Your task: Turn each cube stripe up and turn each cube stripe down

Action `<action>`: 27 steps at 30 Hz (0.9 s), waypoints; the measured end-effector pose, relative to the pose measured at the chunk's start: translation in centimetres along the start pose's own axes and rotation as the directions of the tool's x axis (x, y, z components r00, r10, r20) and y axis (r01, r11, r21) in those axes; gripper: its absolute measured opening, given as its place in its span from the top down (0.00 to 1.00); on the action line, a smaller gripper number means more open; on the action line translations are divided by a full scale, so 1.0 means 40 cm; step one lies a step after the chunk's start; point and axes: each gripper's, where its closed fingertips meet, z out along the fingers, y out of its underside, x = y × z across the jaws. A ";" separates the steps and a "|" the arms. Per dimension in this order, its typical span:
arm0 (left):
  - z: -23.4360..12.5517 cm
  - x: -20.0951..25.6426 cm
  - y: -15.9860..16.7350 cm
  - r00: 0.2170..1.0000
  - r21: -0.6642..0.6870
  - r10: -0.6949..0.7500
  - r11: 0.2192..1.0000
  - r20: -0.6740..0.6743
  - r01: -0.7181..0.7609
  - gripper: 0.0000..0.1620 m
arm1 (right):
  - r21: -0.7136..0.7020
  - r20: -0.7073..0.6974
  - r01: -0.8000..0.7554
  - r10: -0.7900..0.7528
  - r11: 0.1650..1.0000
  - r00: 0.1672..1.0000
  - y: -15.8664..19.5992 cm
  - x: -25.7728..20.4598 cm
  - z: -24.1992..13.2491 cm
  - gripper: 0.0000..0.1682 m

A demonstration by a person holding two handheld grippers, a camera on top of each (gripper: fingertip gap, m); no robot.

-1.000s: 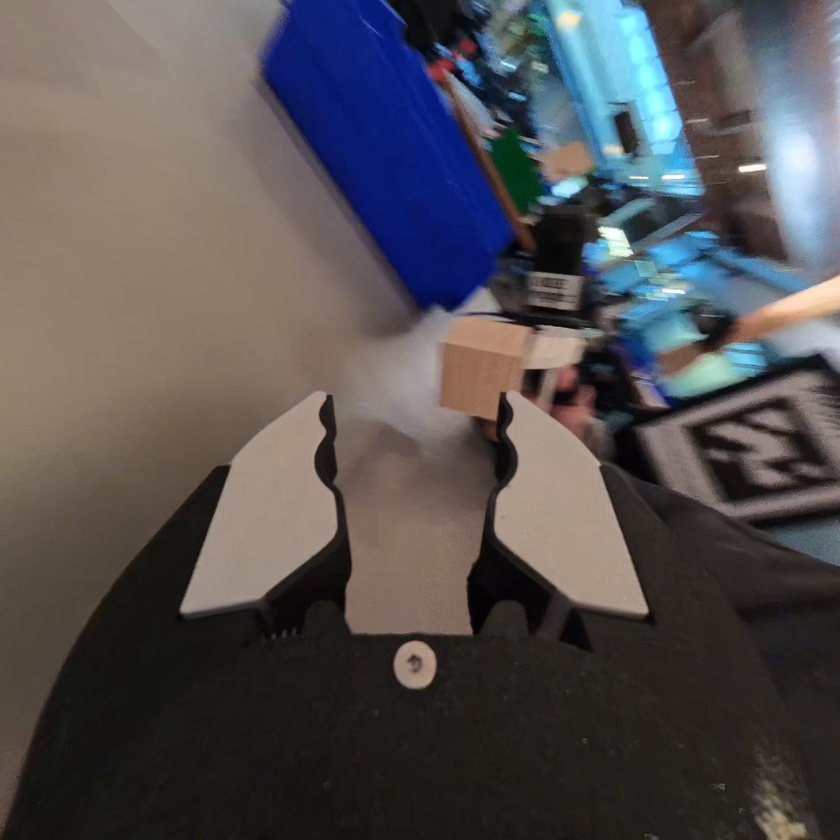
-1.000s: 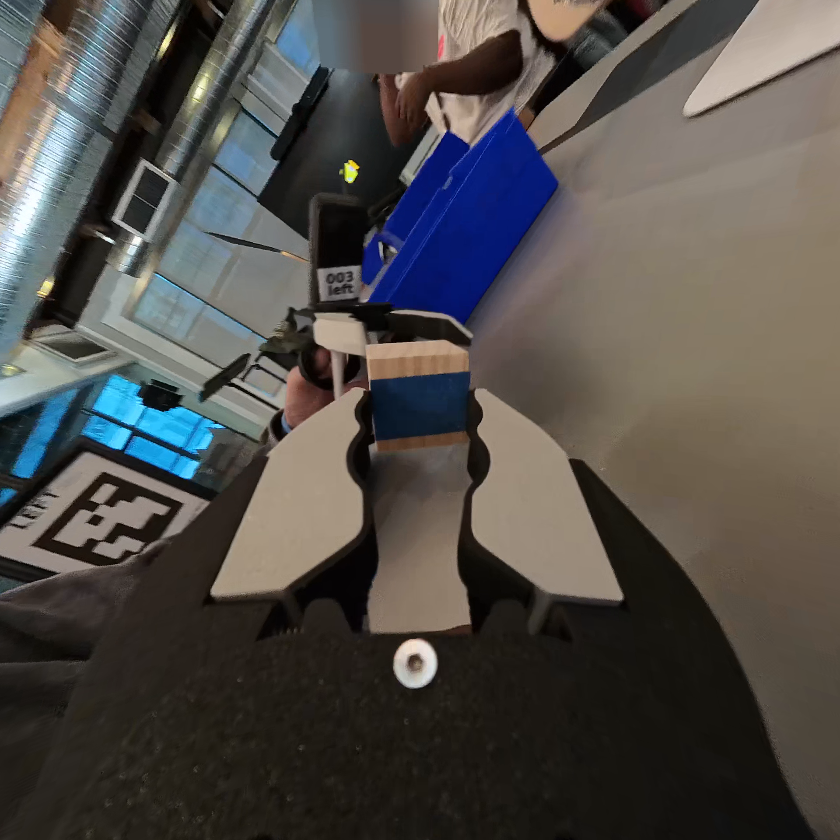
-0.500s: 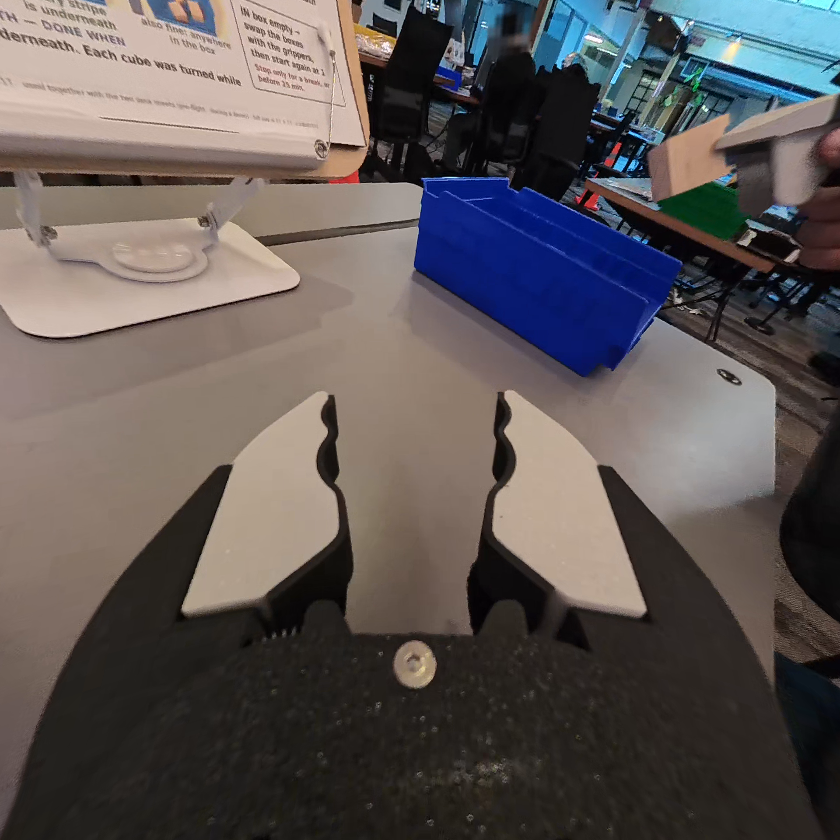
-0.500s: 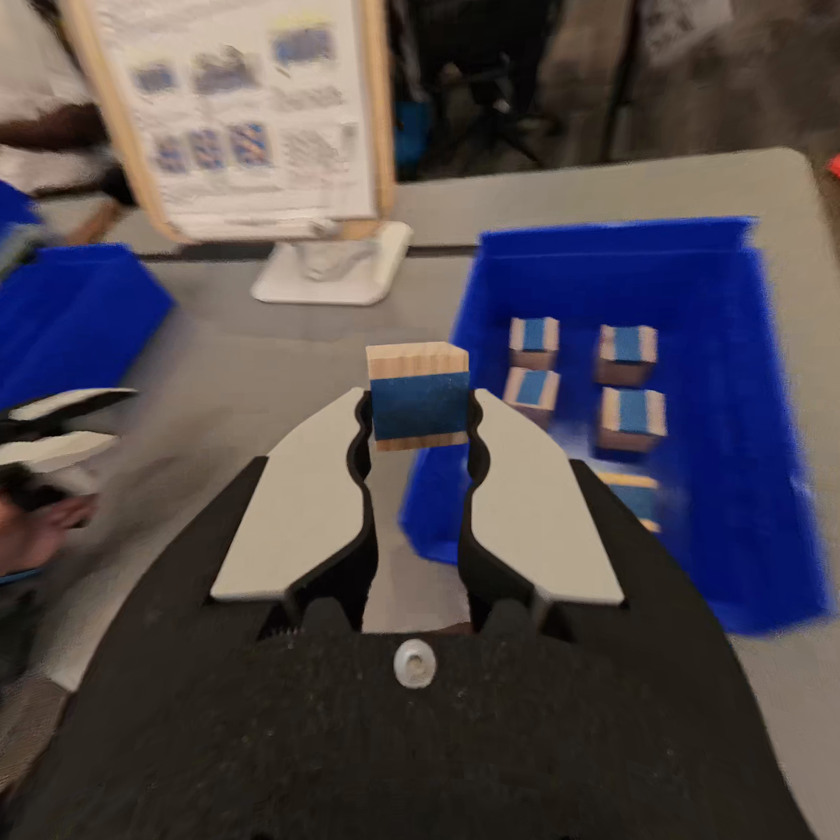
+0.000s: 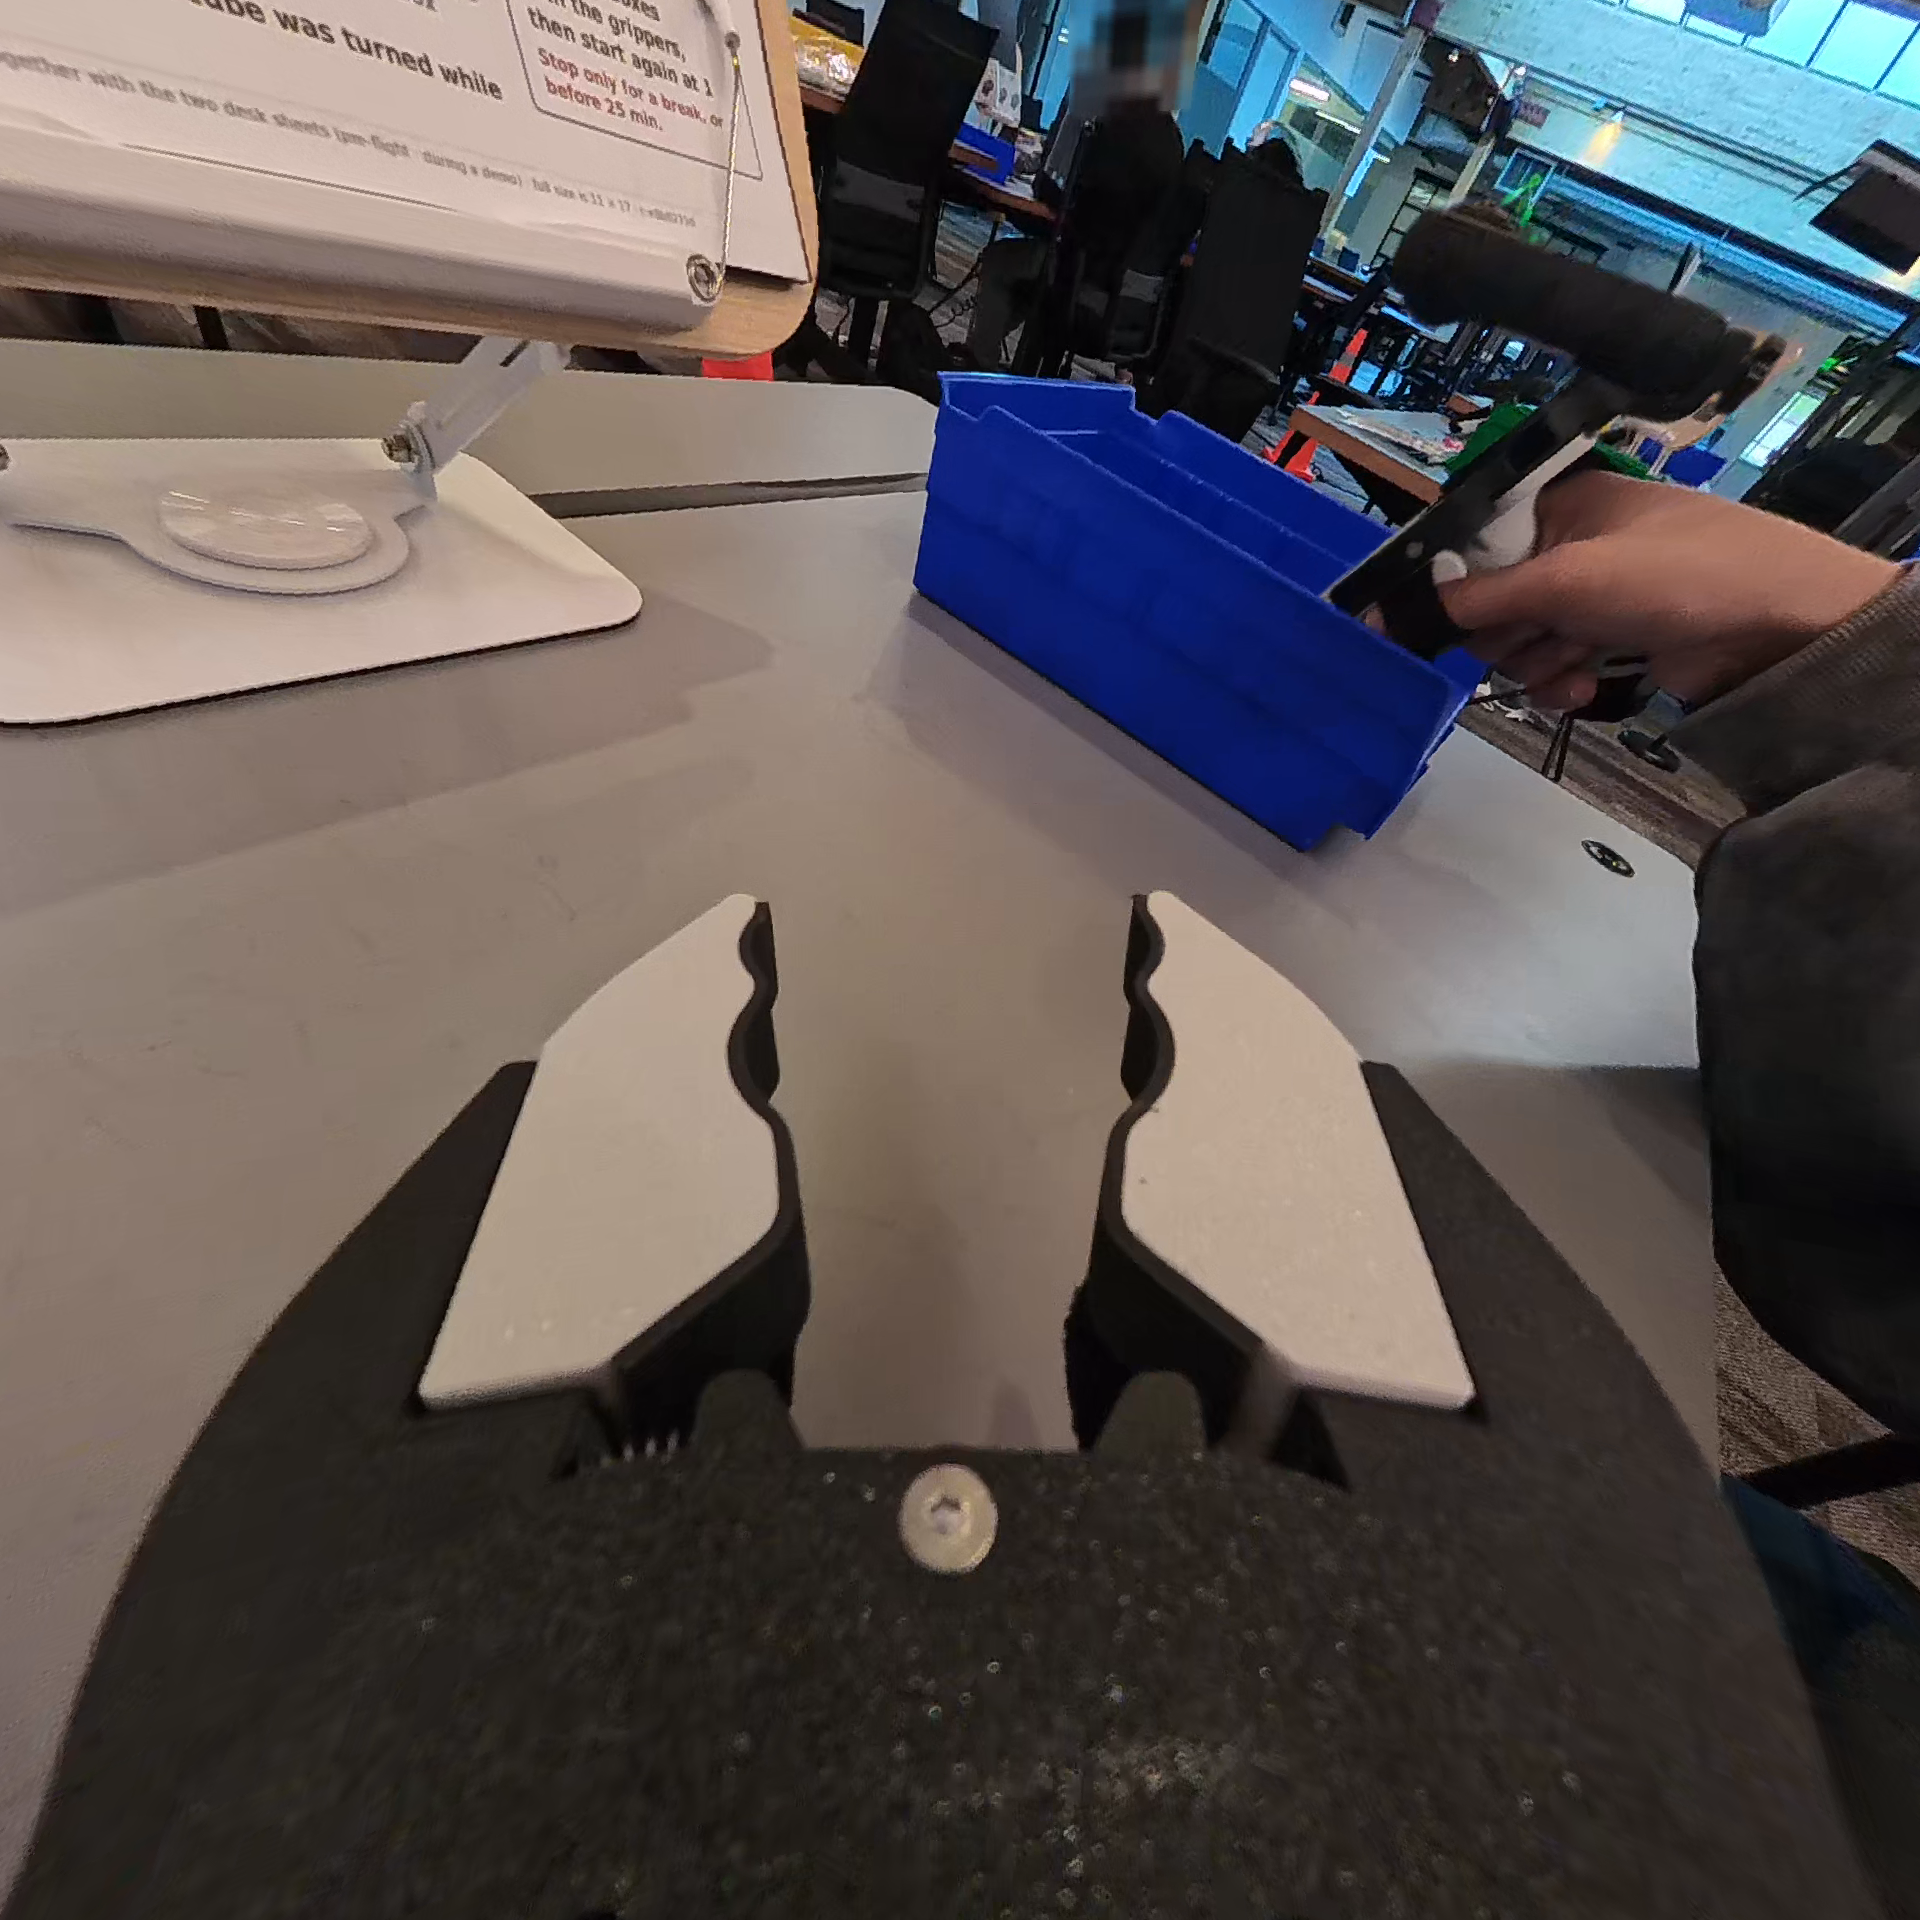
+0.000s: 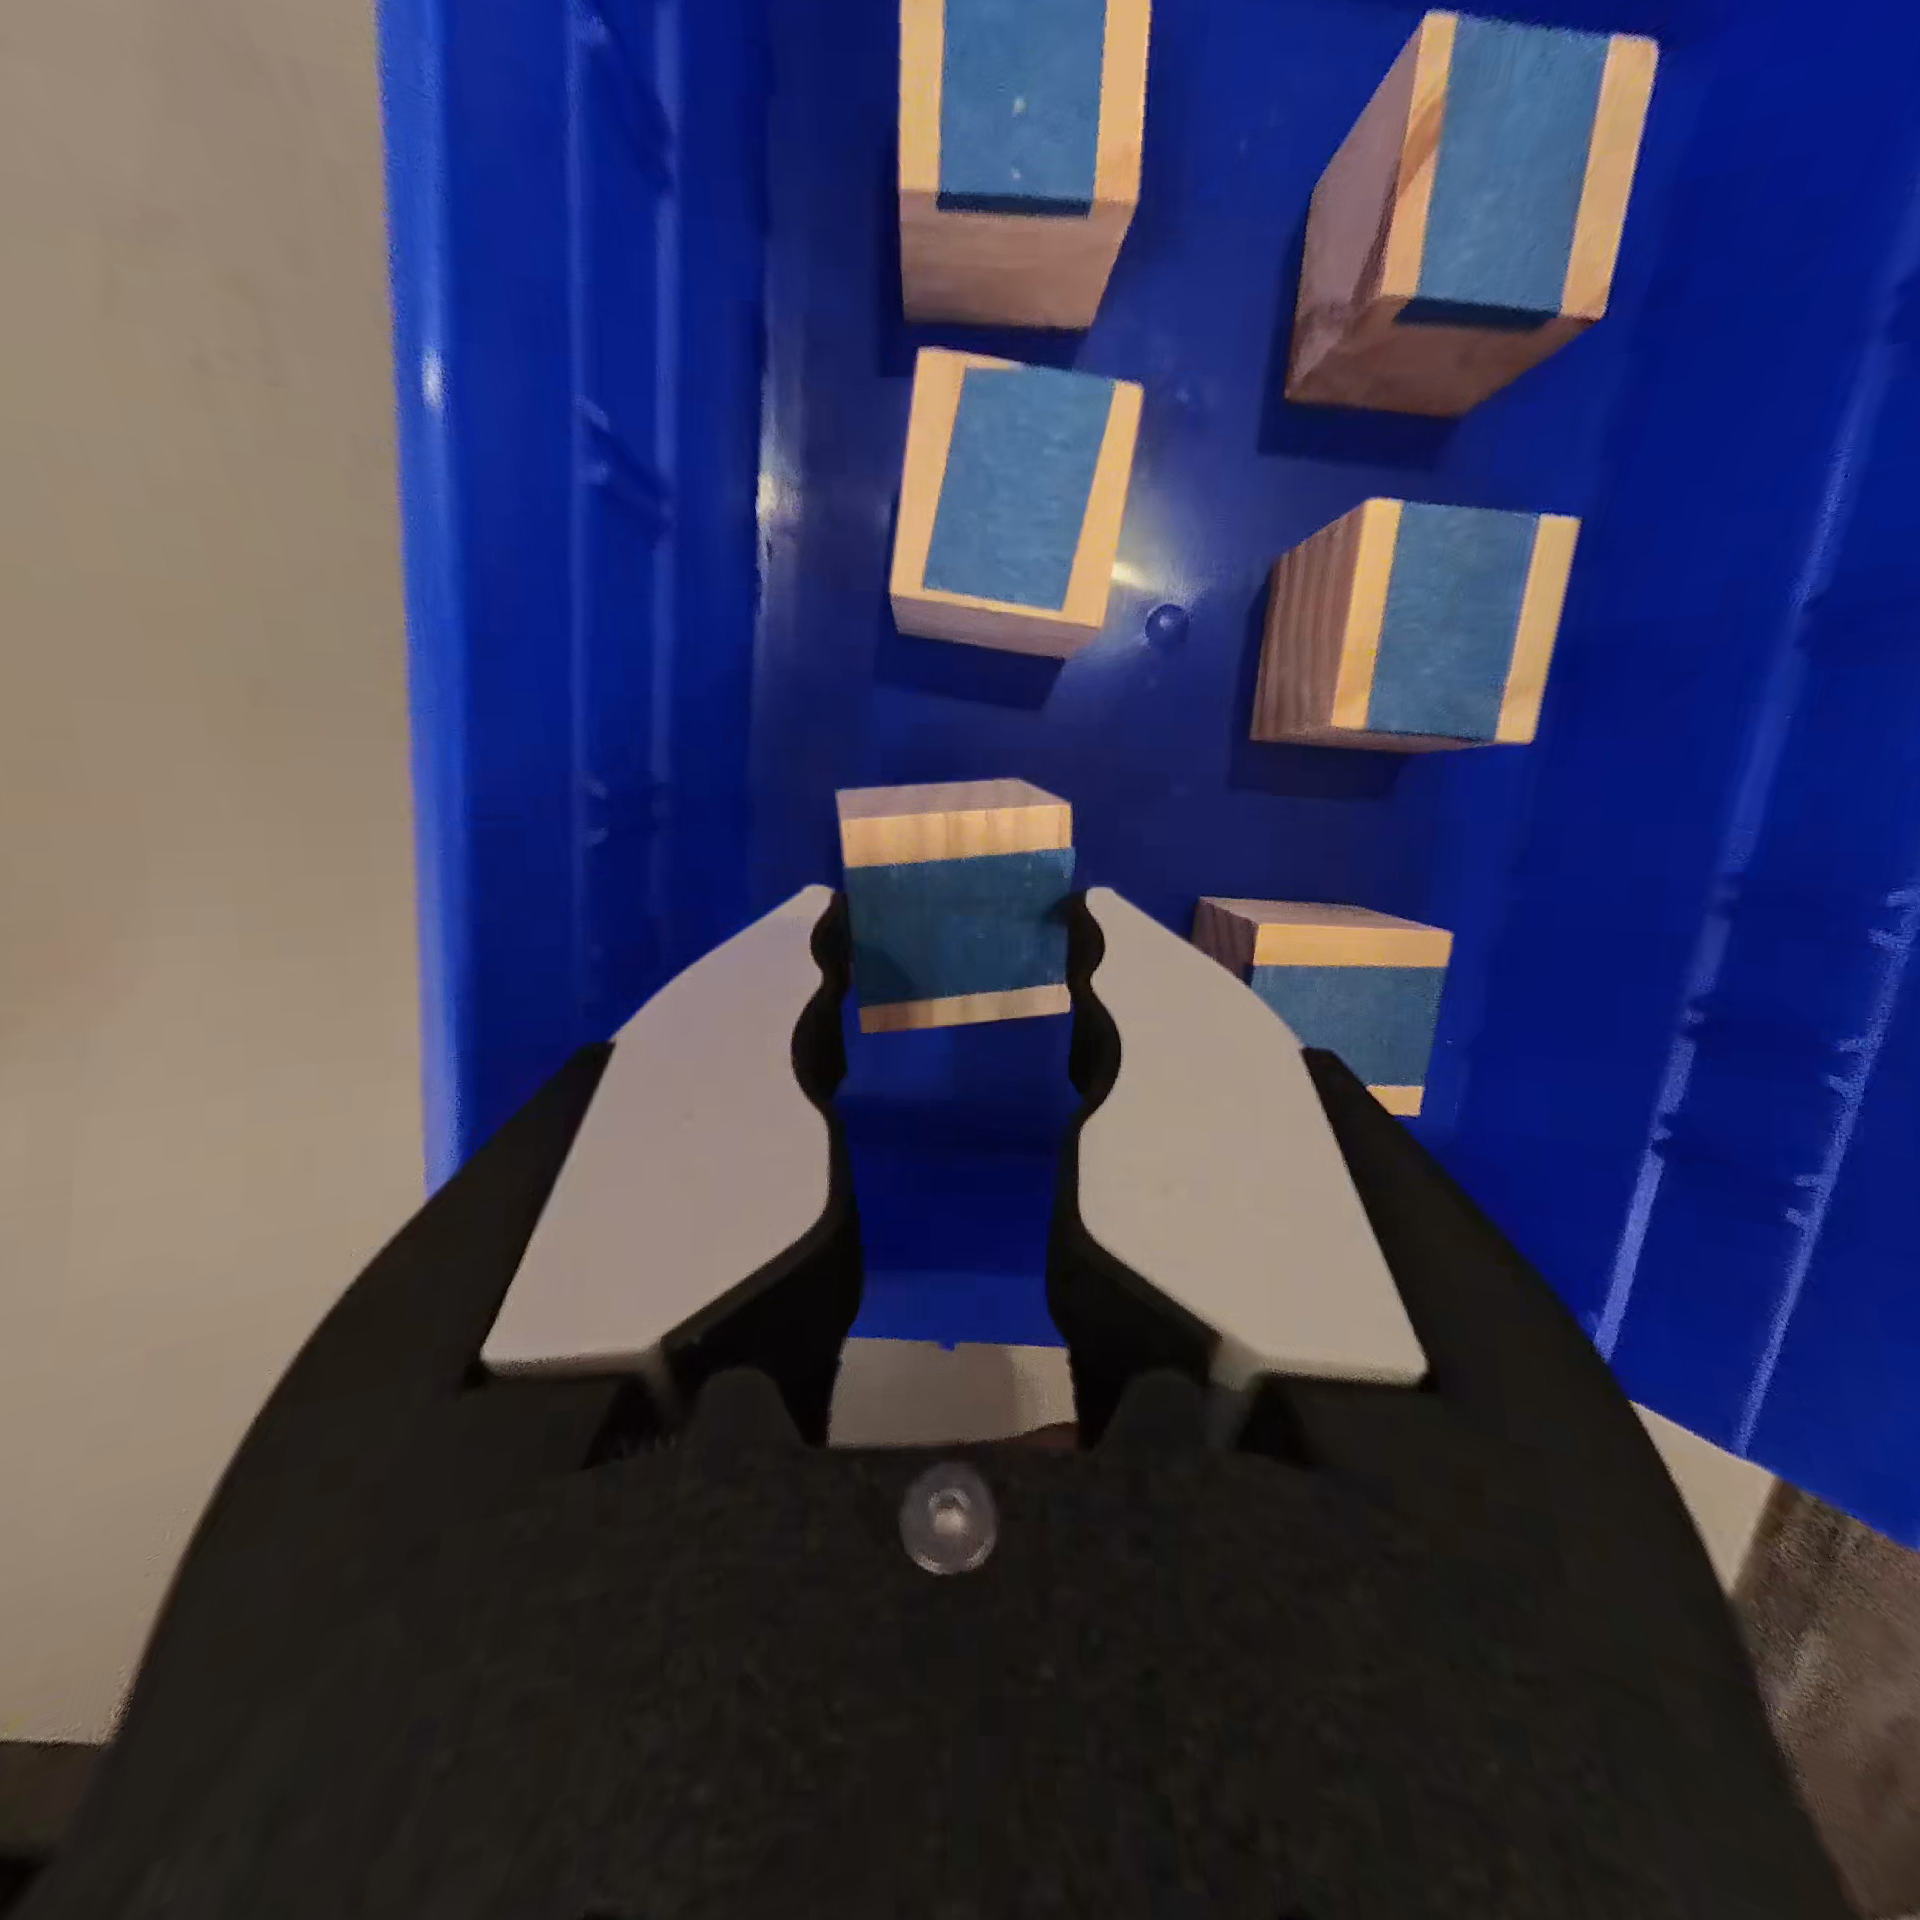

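Note:
My right gripper (image 6: 954, 914) is shut on a wooden cube (image 6: 956, 904) with a blue stripe, stripe facing me, held inside the blue bin (image 6: 582, 623) near its left wall. Several more cubes lie on the bin floor stripe up, among them one (image 6: 1013, 499) ahead and one (image 6: 1340, 997) at the right. My left gripper (image 5: 948, 914) is open and empty, low over the grey table (image 5: 520, 831). The left wrist view also shows the bin (image 5: 1164, 603) from outside and the right gripper's body (image 5: 1507, 468) in a hand above it.
A white stand (image 5: 260, 561) holding an instruction sheet (image 5: 416, 125) sits at the table's back left. The table's rounded right edge (image 5: 1621, 987) is near a dark sleeve (image 5: 1808, 1039). Chairs and desks fill the room behind.
My right gripper swung with the cube from beside the left gripper over to the bin and lowered into it. My left gripper drew away empty and levelled over the table.

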 end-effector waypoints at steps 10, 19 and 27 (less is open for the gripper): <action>-0.009 -0.007 0.017 1.000 -0.037 -0.021 0.999 0.001 0.021 0.59 | 0.029 0.037 -0.038 0.036 0.999 0.999 -0.004 -0.003 -0.010 0.71; -0.130 -0.002 -0.028 0.987 0.033 0.036 0.999 0.157 -0.041 0.54 | 0.851 0.233 -0.011 -0.360 0.524 0.903 -0.078 -0.295 -0.493 0.71; -0.228 -0.001 0.013 0.928 0.060 0.085 0.992 0.364 -0.114 0.50 | 0.936 0.283 -0.109 -0.532 0.335 0.798 0.124 -0.571 -0.343 0.73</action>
